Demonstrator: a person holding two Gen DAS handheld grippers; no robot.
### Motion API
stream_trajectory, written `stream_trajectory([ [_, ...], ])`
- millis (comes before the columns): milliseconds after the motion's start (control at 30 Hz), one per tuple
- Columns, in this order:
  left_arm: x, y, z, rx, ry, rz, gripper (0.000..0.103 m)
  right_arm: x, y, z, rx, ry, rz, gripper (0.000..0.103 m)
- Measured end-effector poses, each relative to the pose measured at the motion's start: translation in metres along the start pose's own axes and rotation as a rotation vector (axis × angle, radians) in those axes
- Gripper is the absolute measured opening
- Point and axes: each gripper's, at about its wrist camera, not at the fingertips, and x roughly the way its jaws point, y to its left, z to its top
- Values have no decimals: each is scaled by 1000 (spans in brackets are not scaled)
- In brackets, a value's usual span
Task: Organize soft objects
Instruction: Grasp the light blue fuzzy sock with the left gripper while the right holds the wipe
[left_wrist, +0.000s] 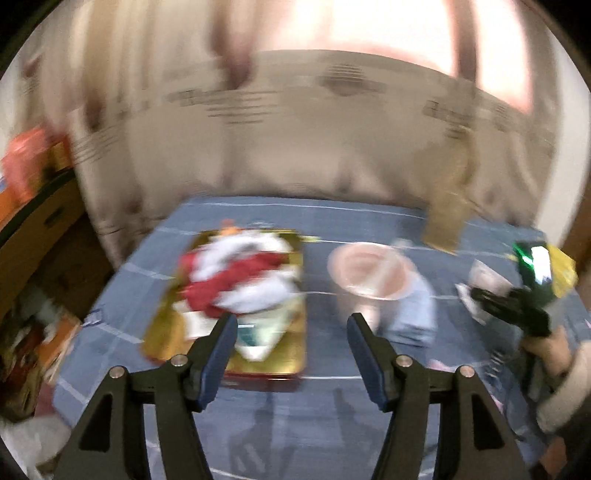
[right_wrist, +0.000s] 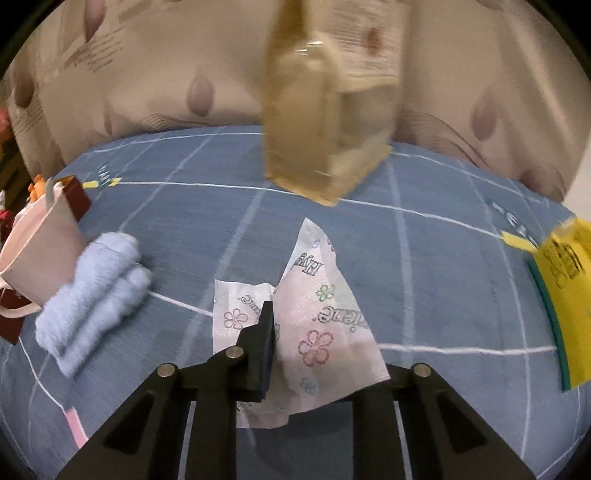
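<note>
**Right fingers closed on a paper napkin, left fingers wide open over the surface**

In the left wrist view, which is strongly blurred, the left gripper (left_wrist: 291, 332) stands with its fingers wide apart and nothing between them. It hangs above a surface covered by a blue cloth (left_wrist: 258, 417) with thin white lines. Beyond the left finger lies a gold tray (left_wrist: 162, 339), and on it rests a heap of red and white soft things (left_wrist: 240, 277); I cannot tell what each one is. Right of the tray stands a pale pink cup (left_wrist: 369, 273), and a light blue towel (left_wrist: 417, 314) lies just beside it. A brown packet (left_wrist: 447, 221) stands at the far edge of the cloth. At the right edge the right gripper (left_wrist: 517, 306) shows from the side, held by a hand (left_wrist: 550, 350) in a light sleeve.

In the right wrist view, the fingers of the right gripper (right_wrist: 275, 347) are pressed together on a white paper napkin (right_wrist: 317, 332) with printed flowers. The napkin hides the right finger, and its far part lies on the blue cloth (right_wrist: 184, 221). To the left, well apart from the napkin, the light blue towel (right_wrist: 92, 291) lies folded and touches the pink cup (right_wrist: 40, 251). The brown packet (right_wrist: 325, 129) stands behind the napkin, near the curtain (right_wrist: 147, 74). A yellow packet (right_wrist: 565, 295) lies at the right edge of the cloth.
</note>
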Motion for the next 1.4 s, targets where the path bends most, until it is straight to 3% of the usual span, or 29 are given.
stream_trajectory([
  [167,13,-56,1,74,61,-159,63,-12,-38,-14,48,0,-44,17],
  [300,37,-91,-2,103,130,-231,63,-20,-67,-26,95,-6,-69,17],
  [433,69,-111,-7,87,225,-256,63,-20,-89,-29,169,-10,-26,17],
  [633,117,-125,-9,56,308,-171,63,-18,-89,-29,162,-8,-27,19],
  [867,145,-132,-9,47,338,-109,63,-19,-94,-30,182,-12,1,19],
  [1100,162,-142,-8,59,355,-97,63,-18,-94,-30,182,-13,3,19],
  [1133,162,-144,-9,62,354,-102,55,-18,-94,-30,183,-13,3,19],
  [1167,162,-146,-8,66,353,-105,38,-18,-95,-30,183,-13,3,19],
  [1267,161,-151,-7,91,359,-104,16,-18,-95,-30,184,-13,5,19],
  [1400,155,-155,-5,77,366,-154,10,-18,-94,-30,184,-13,5,19],
])
